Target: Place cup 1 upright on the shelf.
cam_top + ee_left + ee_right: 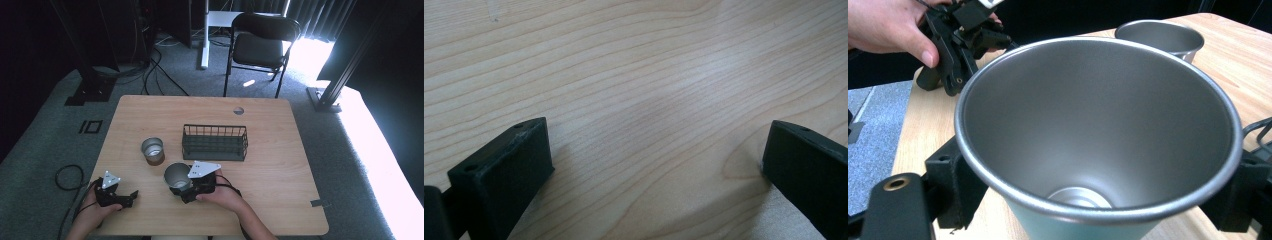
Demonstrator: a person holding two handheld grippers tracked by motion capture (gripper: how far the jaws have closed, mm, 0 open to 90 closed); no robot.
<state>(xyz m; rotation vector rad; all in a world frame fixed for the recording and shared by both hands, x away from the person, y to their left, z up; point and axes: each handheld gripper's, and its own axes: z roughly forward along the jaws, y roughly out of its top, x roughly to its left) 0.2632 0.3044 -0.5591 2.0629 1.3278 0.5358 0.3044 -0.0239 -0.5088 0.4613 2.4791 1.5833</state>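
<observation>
Wooden table [280, 150] below, my right gripper [186, 189] clamps the cup [177, 176]; I'd keep it level toward the basket [215, 142] ahead, left gripper [127, 197] spread idle.

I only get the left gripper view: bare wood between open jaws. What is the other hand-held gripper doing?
Observer: The right hand-held gripper is shut on a steel cup.
Operator: Any more cups?
Observer: Yes, a second cup stands upright farther back on the table.
Operator: Anything beside it?
Observer: A dark wire basket sits to its right; it looks empty.
</observation>
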